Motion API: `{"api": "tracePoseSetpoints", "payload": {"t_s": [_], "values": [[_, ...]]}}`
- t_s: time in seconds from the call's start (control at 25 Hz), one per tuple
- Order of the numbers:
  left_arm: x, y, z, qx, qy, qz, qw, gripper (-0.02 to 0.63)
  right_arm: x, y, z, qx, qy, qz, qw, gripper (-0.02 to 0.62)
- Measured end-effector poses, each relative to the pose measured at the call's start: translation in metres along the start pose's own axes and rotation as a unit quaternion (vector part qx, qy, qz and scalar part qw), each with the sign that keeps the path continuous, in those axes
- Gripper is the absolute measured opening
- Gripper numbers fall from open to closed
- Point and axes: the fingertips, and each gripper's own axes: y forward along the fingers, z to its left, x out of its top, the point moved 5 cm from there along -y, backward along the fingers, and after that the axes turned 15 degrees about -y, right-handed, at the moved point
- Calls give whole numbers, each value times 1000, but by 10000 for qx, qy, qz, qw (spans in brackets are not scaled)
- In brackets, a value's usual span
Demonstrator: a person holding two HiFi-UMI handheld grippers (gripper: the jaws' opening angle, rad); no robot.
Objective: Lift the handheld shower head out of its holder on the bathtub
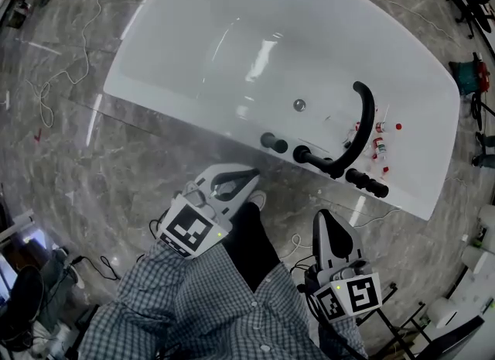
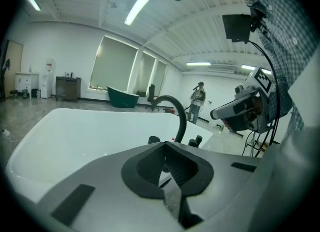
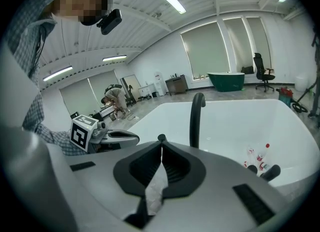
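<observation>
A white bathtub stands on a grey marble floor. On its near rim are black fittings: two round knobs, an arched spout and, to the right of it, the rod-shaped handheld shower head lying in its holder. My left gripper is shut and empty, short of the rim near the knobs. My right gripper is also shut and empty, below the spout's base. From the left gripper view the spout rises ahead. In the right gripper view the spout stands ahead and the shower head's end shows low right.
Several small red-capped bottles lie in the tub beside the spout. Cables trail over the floor at left. Gear and stands crowd the right edge. A checked sleeve fills the bottom of the head view.
</observation>
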Motion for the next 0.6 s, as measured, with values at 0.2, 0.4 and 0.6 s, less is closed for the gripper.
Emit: {"api": "tracePoseSetpoints", "payload": {"t_s": [0.2, 0.4, 0.6], "values": [[-14, 16, 22, 158, 280, 133, 9994, 9, -10, 11, -3, 41, 46, 81, 9999, 18], [-37, 33, 39, 262, 423, 339, 9982, 9, -22, 19, -5, 76, 93, 186, 9998, 18], [-53, 47, 56, 272, 159, 340, 9989, 9, -33, 25, -12, -90, 122, 213, 9997, 18]]}}
